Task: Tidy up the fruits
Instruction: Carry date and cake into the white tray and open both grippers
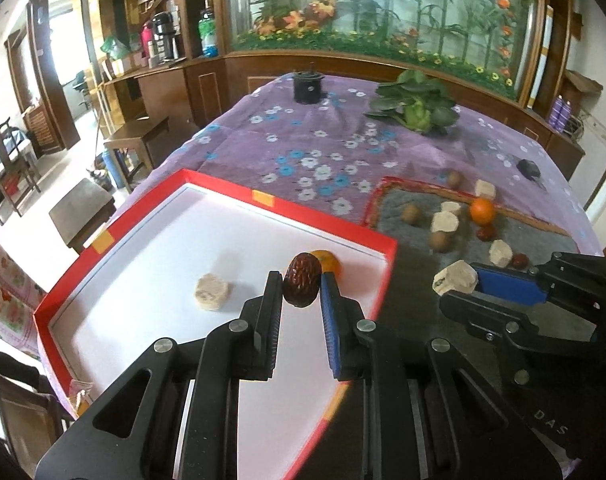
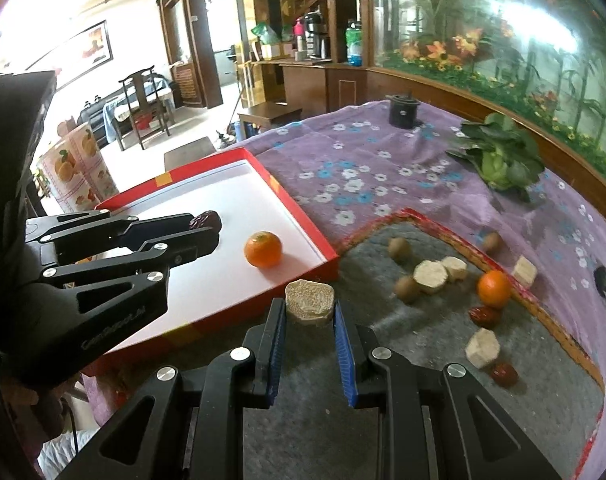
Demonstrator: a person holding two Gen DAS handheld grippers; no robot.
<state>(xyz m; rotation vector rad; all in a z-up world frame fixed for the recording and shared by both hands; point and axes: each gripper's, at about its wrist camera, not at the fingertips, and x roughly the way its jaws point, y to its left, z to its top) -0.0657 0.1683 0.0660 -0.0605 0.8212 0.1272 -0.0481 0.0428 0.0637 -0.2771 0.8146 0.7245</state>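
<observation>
Left tongs (image 1: 301, 286): wrinkled dark-red date (image 1: 301, 283) | right tongs (image 2: 309, 310): pale hexagonal block (image 2: 309, 301)

right hand-held gripper (image 2: 309, 308): clamps beige block (image 2: 309, 298) | orange (image 2: 263, 249): in red tray (image 2: 303, 220)

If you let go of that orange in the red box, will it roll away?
Probably a little: the orange looks round and smooth, and the red box's white floor looks slick. The raised rim would likely stop it. It seems firm, not squashy.
</observation>
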